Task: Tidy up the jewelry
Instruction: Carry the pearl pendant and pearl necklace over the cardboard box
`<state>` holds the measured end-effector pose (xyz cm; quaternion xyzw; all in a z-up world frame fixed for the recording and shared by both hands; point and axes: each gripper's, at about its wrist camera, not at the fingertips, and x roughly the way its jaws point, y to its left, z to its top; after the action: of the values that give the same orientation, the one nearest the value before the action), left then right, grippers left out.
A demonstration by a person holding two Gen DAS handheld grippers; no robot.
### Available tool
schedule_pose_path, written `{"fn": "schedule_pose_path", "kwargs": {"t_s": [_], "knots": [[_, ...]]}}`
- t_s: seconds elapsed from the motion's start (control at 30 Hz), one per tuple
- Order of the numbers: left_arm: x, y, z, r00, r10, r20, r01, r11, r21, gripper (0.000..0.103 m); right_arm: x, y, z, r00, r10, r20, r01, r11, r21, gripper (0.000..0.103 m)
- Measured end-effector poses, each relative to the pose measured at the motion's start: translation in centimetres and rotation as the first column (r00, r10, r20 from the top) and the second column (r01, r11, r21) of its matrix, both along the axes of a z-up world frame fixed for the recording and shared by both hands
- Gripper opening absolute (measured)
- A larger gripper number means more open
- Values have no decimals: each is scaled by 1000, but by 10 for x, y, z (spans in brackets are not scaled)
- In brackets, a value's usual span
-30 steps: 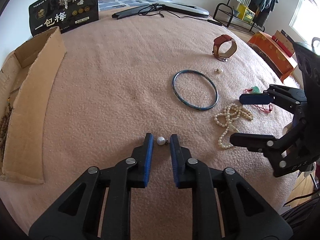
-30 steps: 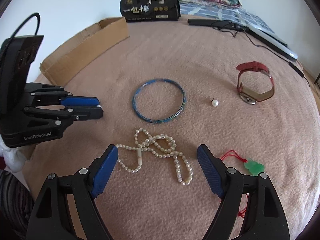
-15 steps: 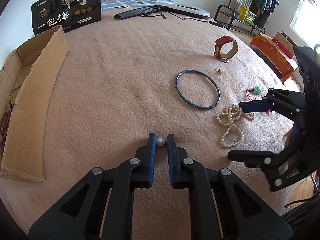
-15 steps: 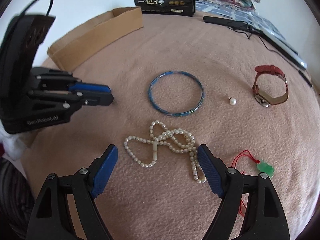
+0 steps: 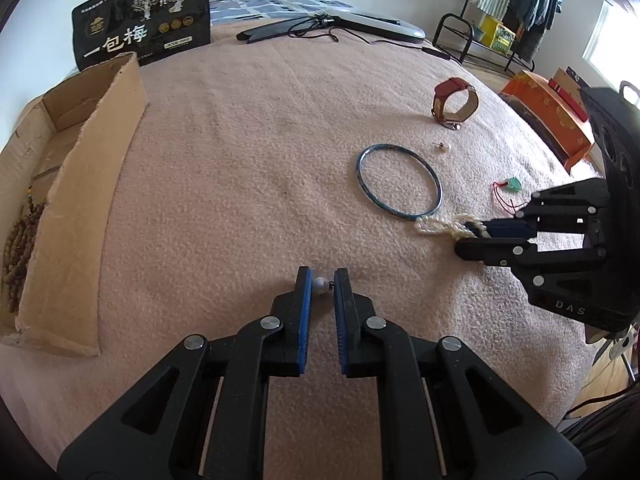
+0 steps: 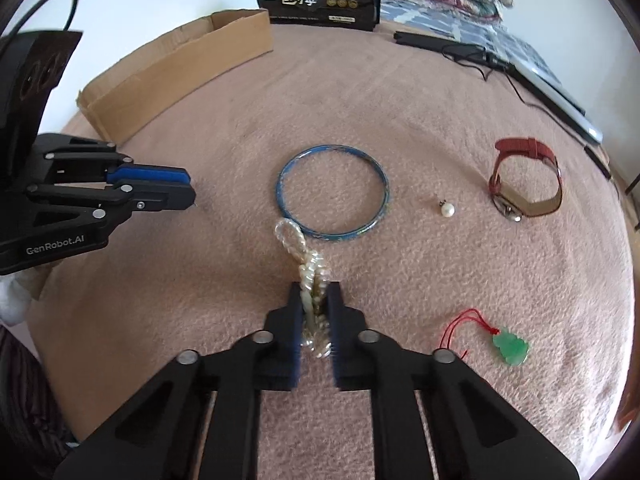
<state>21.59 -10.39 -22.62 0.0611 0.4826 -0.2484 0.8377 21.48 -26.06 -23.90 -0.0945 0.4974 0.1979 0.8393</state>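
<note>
A small pearl earring (image 5: pixel 320 283) is pinched between the blue pads of my left gripper (image 5: pixel 322 276), which is shut on it just above the pink blanket. My right gripper (image 6: pixel 316 290) is closing on the bunched pearl necklace (image 6: pixel 310 268), its pads pressing the strands; one loop (image 6: pixel 290 236) sticks out ahead. In the left wrist view the right gripper (image 5: pixel 468 236) sits to the right, by the blue bangle (image 5: pixel 384 145). The left gripper (image 6: pixel 188 188) shows at the left of the right wrist view.
A second pearl earring (image 6: pixel 447 210), a red-strapped watch (image 6: pixel 524 146) and a green pendant on red cord (image 6: pixel 510 346) lie on the blanket. A cardboard box (image 5: pixel 80 200) holding brown beads (image 5: pixel 20 240) stands at the left. A black package (image 5: pixel 144 32) stands behind it.
My right gripper's jaws have gone from wide apart to pressed on the pearl necklace, bunching it up. The left jaws narrowed onto the pearl earring.
</note>
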Motion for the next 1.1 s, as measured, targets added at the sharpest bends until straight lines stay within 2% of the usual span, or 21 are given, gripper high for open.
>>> {"fn": "schedule_pose_path", "kwargs": {"t_s": [0.4,0.57,0.6,1.1], "knots": [[-9,23,34,997,54,51,-51,997,-50,9,-12,-4,23,999,-27,40,26,999,30,7],[-16,34,49,994,76,75,-69,994,-83,9,-14,-8,40,997,-34,73,31,999,40,6],[-18,35,52,994,78,82,-71,994,-86,9,-15,-8,45,996,-36,82,33,998,46,3],[-33,66,88,981,122,151,-105,988,-114,9,-22,-4,103,981,-50,186,32,994,102,3]]}}
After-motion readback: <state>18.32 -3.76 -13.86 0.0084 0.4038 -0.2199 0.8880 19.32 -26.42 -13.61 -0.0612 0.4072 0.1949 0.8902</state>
